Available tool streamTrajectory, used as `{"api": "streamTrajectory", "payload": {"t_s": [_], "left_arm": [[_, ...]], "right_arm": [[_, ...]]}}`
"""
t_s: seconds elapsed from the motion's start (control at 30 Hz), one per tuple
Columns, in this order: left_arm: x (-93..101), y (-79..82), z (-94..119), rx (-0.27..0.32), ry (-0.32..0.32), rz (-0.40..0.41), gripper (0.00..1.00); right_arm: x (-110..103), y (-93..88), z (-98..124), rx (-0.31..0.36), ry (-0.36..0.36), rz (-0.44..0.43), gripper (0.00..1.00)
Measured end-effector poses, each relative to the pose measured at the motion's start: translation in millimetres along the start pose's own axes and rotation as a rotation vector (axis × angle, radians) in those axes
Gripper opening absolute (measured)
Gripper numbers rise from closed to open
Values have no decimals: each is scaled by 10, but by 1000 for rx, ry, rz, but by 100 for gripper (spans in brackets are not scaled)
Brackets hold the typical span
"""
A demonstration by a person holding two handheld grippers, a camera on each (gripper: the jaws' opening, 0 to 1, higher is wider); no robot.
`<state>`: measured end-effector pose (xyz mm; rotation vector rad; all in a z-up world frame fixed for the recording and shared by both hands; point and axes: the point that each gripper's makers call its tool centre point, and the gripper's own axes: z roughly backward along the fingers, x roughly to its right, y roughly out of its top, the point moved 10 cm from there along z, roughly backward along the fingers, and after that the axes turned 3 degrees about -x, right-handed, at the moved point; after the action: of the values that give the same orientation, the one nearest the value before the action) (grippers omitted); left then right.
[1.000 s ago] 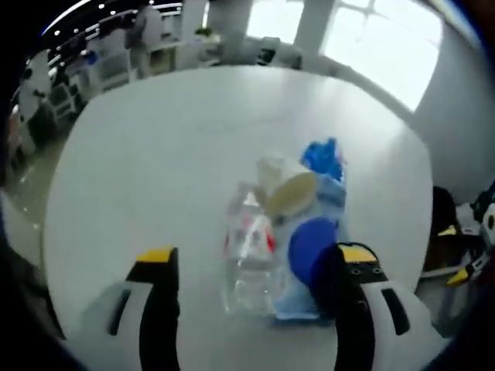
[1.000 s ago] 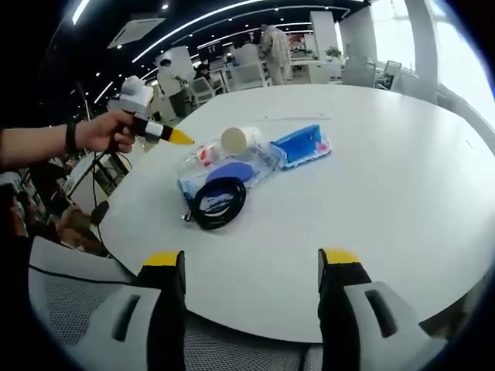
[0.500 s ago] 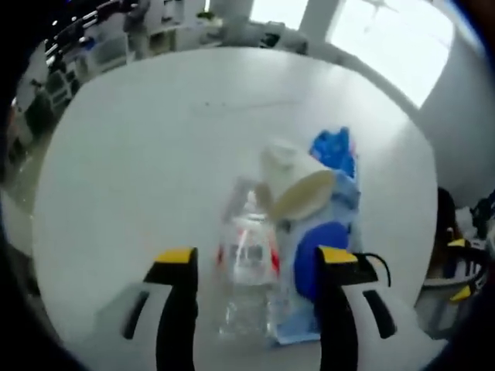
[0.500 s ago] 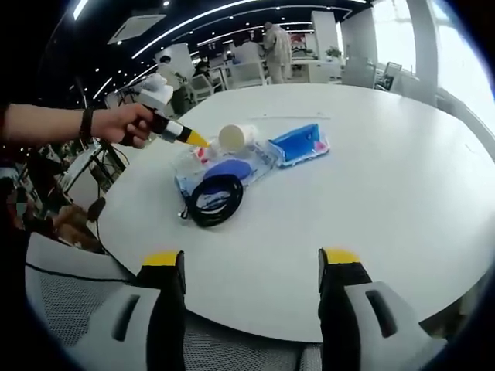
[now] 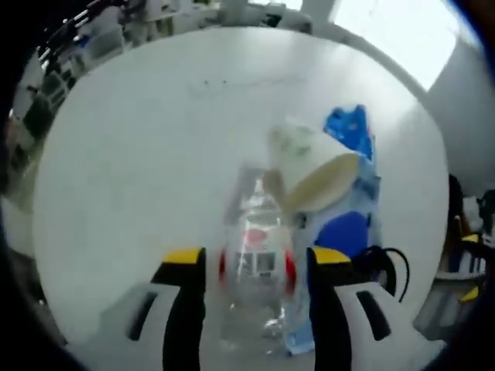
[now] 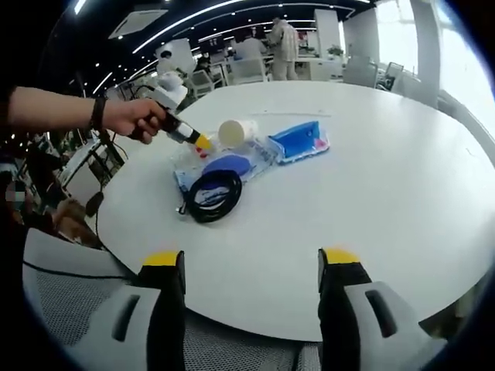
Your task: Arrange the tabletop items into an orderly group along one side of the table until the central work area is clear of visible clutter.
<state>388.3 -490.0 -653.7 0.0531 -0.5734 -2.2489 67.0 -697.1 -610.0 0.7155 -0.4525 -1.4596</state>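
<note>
A clear plastic bottle (image 5: 255, 251) with a red label lies on the round white table (image 5: 131, 154). My left gripper (image 5: 256, 256) is open, one yellow-tipped jaw on each side of the bottle, close to its sides. Against the bottle lie a tipped paper cup (image 5: 313, 170), a blue pouch (image 5: 352, 127), a blue disc (image 5: 344, 232) and a black cable coil (image 5: 383, 263). In the right gripper view the same cluster sits mid-left: cup (image 6: 236, 133), pouch (image 6: 302, 143), cable coil (image 6: 213, 195). A hand holds the left gripper (image 6: 192, 139) at the cluster. My right gripper (image 6: 251, 259) hangs open over the near table edge.
A mesh chair back (image 6: 93, 294) stands just below the table's near edge (image 6: 255, 328). Wide bare tabletop (image 6: 387, 178) spreads to the right of the cluster. Desks, chairs and people fill the room behind.
The left gripper has moved forward over the bottle and its jaws have narrowed around it. The right gripper has stayed put.
</note>
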Motion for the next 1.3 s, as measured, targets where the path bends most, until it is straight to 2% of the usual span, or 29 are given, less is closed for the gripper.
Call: {"api": "streamTrajectory", "payload": {"t_s": [0.23, 0.8, 0.97, 1.2, 1.3], "left_arm": [[13, 45, -81, -16, 24, 17, 39], [3, 98, -190, -88, 16, 20, 41], [7, 112, -198, -73, 18, 1, 41], [31, 112, -169, -38, 21, -83, 39], [26, 105, -141, -26, 8, -80, 39]], "right_arm": [[-10, 2, -3, 1, 4, 8, 69], [-26, -8, -13, -14, 7, 29, 68], [-24, -8, -13, -16, 6, 32, 68], [-28, -4, -4, -15, 6, 31, 67], [-27, 0, -2, -12, 6, 29, 67]]}}
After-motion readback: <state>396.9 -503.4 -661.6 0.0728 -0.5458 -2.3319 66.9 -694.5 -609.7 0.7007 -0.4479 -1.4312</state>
